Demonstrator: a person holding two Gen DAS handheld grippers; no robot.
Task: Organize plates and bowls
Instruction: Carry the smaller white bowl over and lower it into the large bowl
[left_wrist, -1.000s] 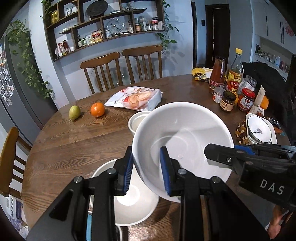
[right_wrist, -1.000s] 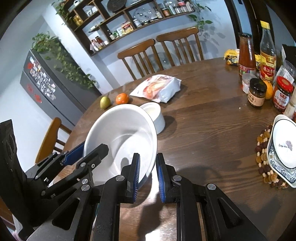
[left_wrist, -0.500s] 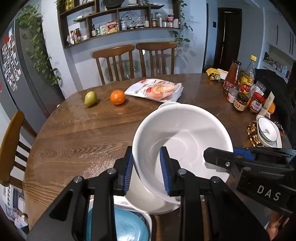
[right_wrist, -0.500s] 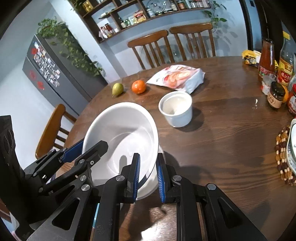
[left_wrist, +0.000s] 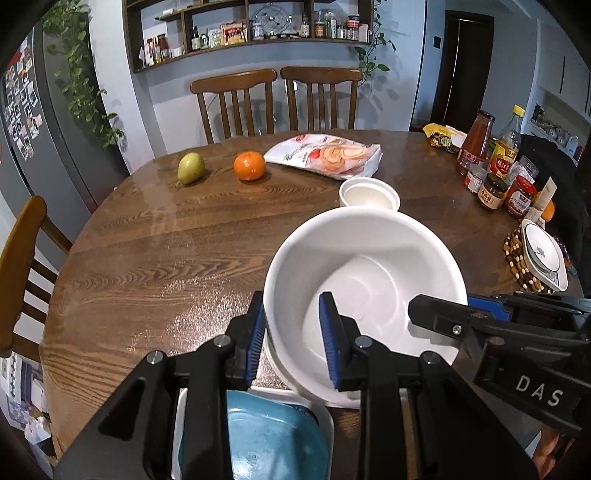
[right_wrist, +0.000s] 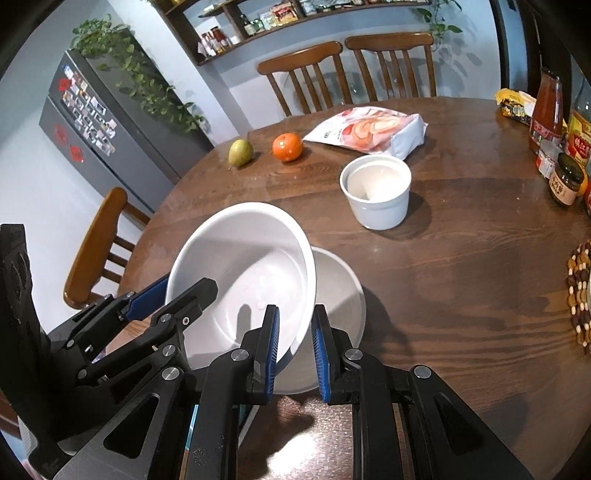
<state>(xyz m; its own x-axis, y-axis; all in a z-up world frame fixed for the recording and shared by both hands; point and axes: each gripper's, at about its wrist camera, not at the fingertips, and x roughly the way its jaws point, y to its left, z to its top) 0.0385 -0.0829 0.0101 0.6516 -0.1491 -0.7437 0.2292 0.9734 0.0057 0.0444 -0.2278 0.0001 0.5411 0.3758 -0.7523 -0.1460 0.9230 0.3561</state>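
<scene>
Both grippers hold one large white bowl (left_wrist: 365, 269) tilted above the table; it also shows in the right wrist view (right_wrist: 251, 269). My left gripper (left_wrist: 293, 343) is shut on its left rim. My right gripper (right_wrist: 293, 343) is shut on its right rim and shows in the left wrist view (left_wrist: 480, 317). A second white bowl (right_wrist: 340, 291) sits on the table under it. A small white bowl (right_wrist: 376, 192) stands further back. A blue plate (left_wrist: 258, 435) in a white dish lies at the near edge.
A pear (left_wrist: 190, 168), an orange (left_wrist: 249, 165) and a snack bag (left_wrist: 325, 155) lie at the back. Bottles and jars (left_wrist: 491, 173) stand at the right, with a patterned dish (left_wrist: 543, 254) on a beaded mat. Chairs surround the table.
Both grippers have pulled back toward the near edge and lifted the large bowl. The small white bowl is now clear of it and the blue plate has come into view.
</scene>
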